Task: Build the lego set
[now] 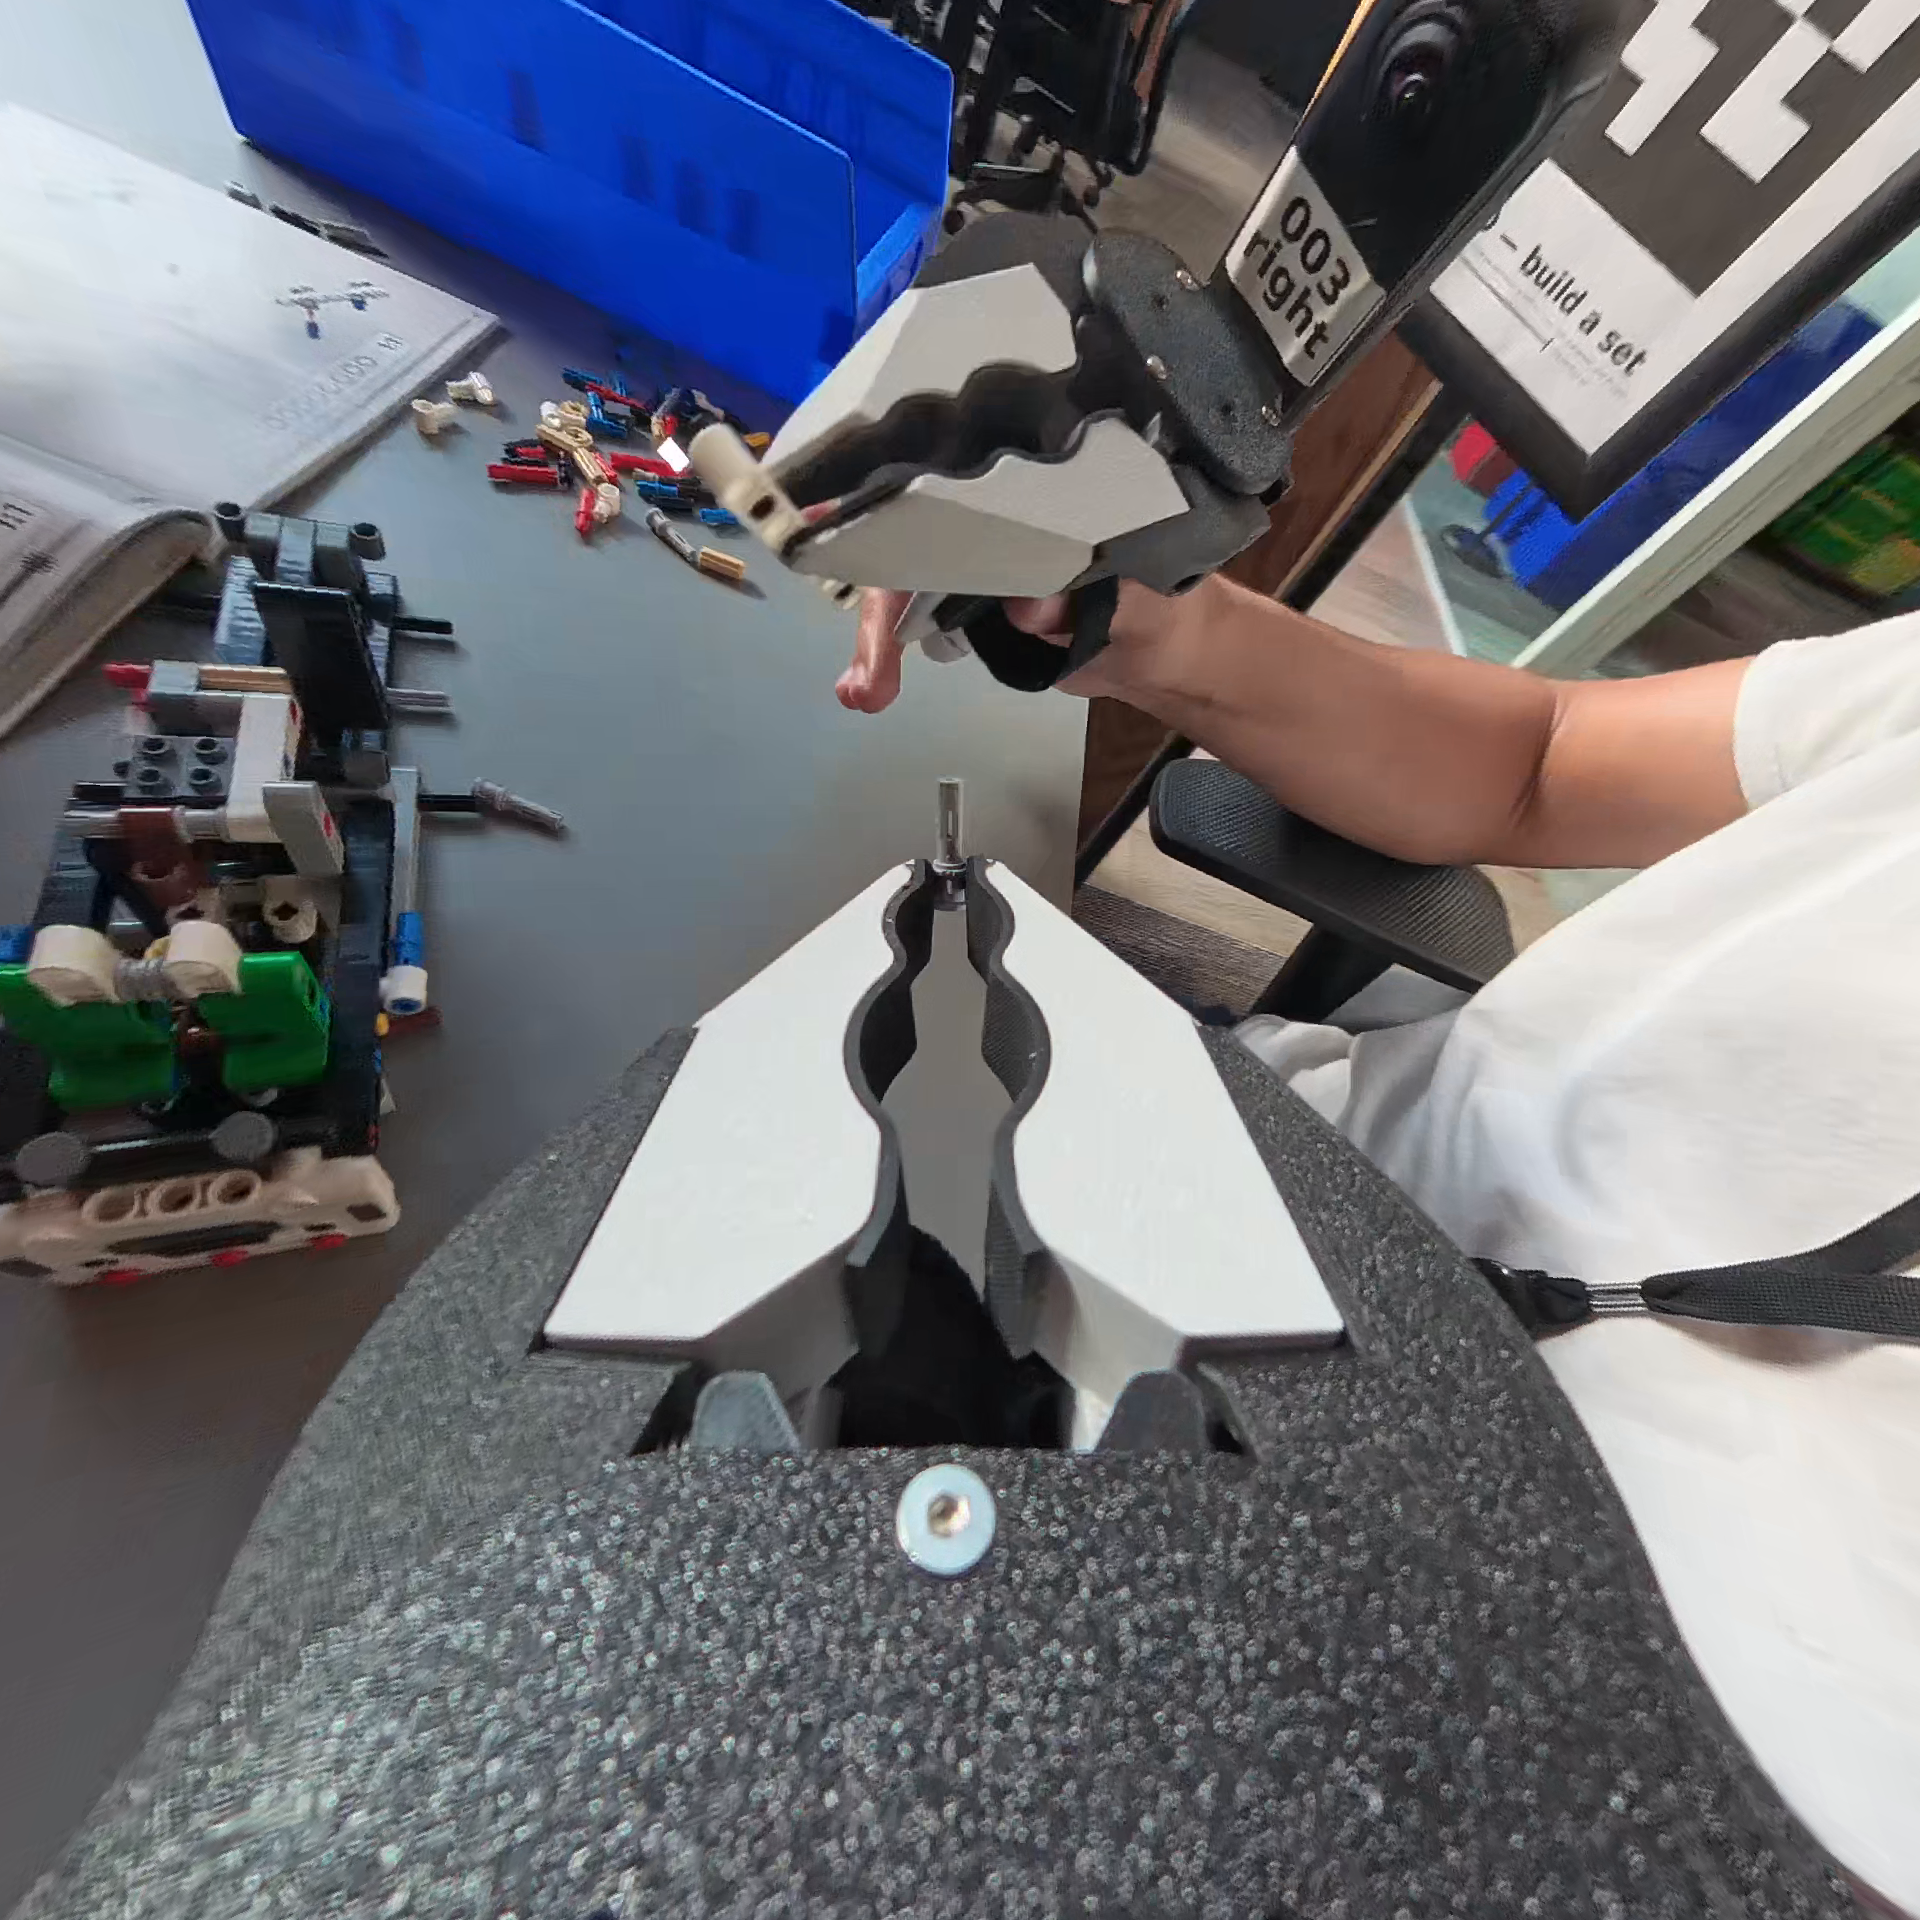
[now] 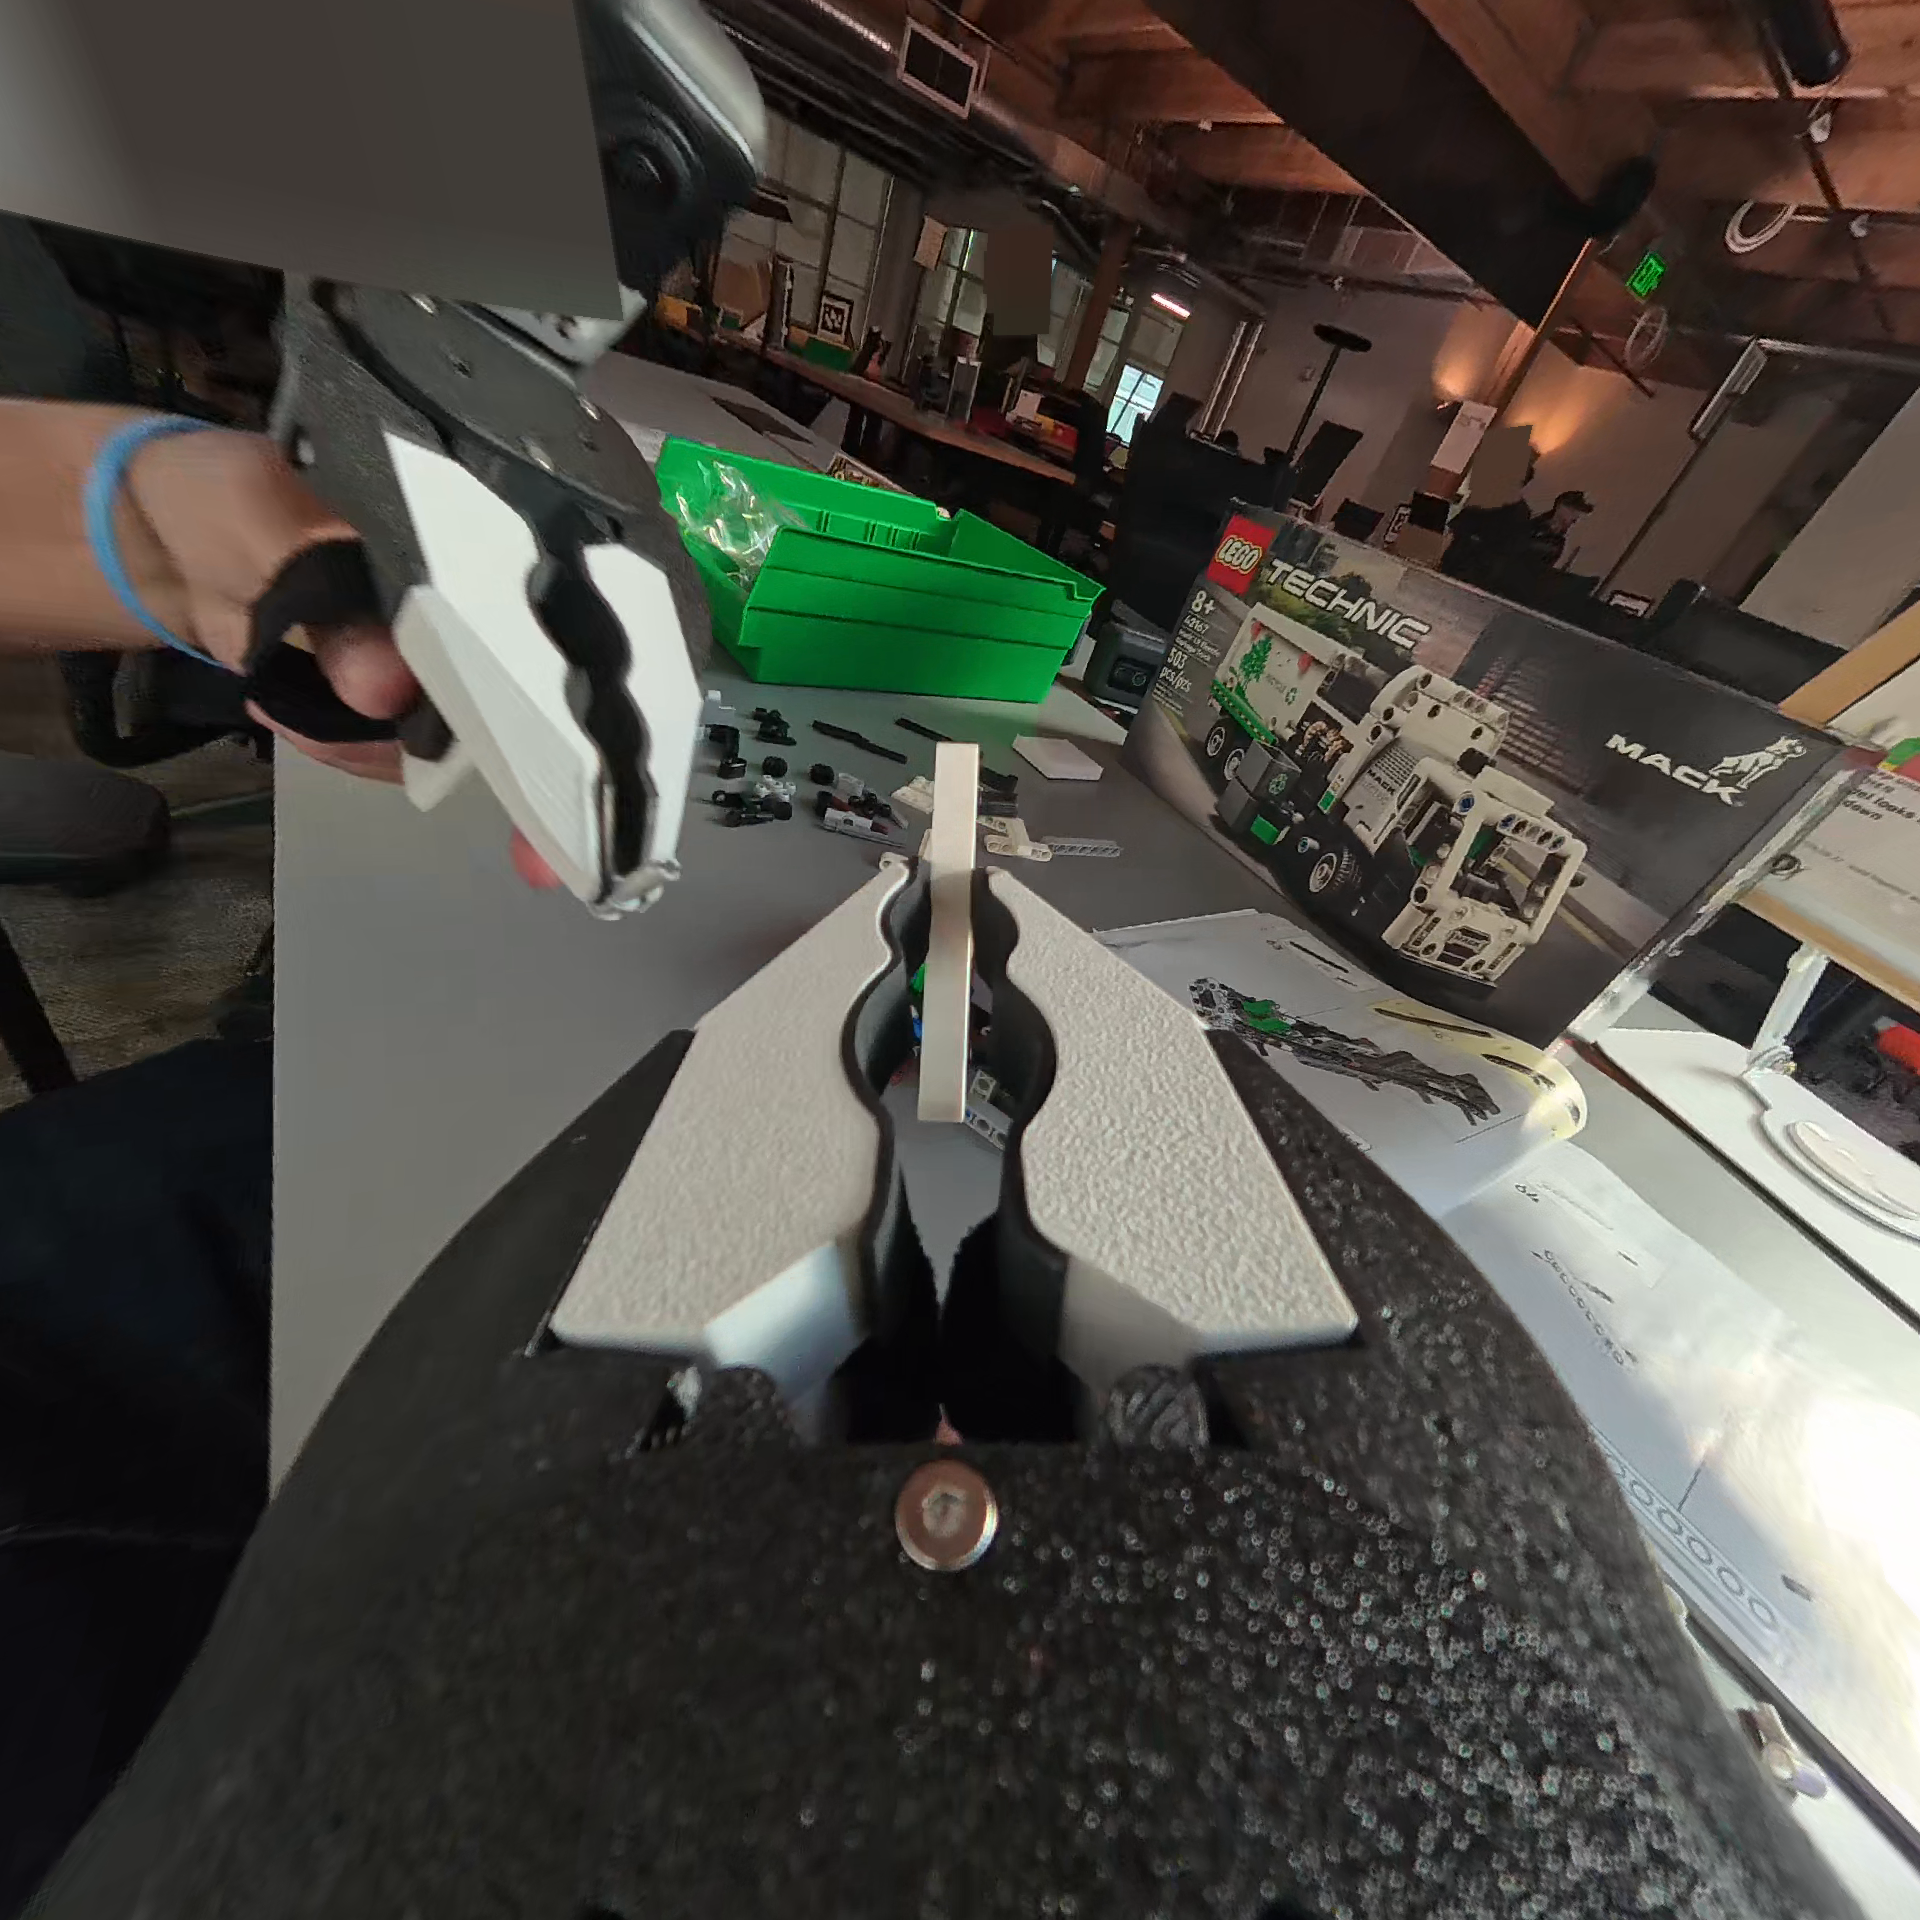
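Note:
My left gripper [image 1: 949, 868] is shut on a small grey axle pin [image 1: 949, 816] that sticks out past its fingertips, held above the table edge. My right gripper [image 2: 948, 883] is shut on a flat white beam [image 2: 951, 935]; in the left wrist view it [image 1: 800, 525] hangs above and beyond the left one, with the beam's holed end [image 1: 738, 478] sticking out. The left gripper also shows in the right wrist view [image 2: 634, 883], up and to the left. The half-built truck model [image 1: 197, 935], with green, white and dark parts, lies on the dark table at the left.
A pile of small red, blue and tan pins [image 1: 613, 457] lies by a blue bin [image 1: 582, 156]. An open instruction booklet [image 1: 156, 343] lies at far left. In the right wrist view stand a green bin [image 2: 883, 592], the set's box [image 2: 1455, 769], loose black parts [image 2: 790, 779] and another booklet [image 2: 1351, 1018].

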`<move>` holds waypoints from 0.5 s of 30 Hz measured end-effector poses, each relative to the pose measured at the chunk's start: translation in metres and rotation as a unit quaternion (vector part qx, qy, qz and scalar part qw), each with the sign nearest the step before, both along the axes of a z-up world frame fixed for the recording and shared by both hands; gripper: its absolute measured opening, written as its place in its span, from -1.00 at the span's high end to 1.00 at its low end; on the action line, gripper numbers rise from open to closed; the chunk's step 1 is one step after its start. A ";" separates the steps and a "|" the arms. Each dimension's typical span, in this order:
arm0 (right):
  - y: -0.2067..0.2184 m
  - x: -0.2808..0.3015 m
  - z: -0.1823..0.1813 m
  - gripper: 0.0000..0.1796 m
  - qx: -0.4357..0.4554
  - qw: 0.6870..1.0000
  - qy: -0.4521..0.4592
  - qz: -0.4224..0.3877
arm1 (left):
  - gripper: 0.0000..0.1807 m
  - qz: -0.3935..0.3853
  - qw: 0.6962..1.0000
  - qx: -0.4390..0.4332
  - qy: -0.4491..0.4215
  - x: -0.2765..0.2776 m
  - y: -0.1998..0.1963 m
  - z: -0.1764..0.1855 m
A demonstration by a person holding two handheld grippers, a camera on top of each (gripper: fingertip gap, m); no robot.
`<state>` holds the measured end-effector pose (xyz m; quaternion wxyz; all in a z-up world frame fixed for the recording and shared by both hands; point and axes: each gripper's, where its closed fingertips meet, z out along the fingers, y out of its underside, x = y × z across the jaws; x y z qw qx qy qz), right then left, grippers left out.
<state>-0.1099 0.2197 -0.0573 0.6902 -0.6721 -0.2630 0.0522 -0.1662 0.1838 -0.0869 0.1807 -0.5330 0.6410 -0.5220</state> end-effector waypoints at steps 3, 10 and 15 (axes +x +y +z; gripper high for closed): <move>0.005 0.010 -0.002 0.93 0.002 1.000 0.003 0.030 | 0.96 -0.029 0.997 -0.076 0.003 0.025 0.014 -0.006; 0.016 0.032 -0.024 0.93 -0.009 1.000 -0.025 0.000 | 0.96 -0.061 0.989 -0.136 0.023 0.055 0.026 -0.014; 0.015 0.030 -0.040 0.93 0.008 0.992 -0.122 -0.031 | 0.96 -0.033 0.984 -0.177 0.006 0.064 0.042 -0.028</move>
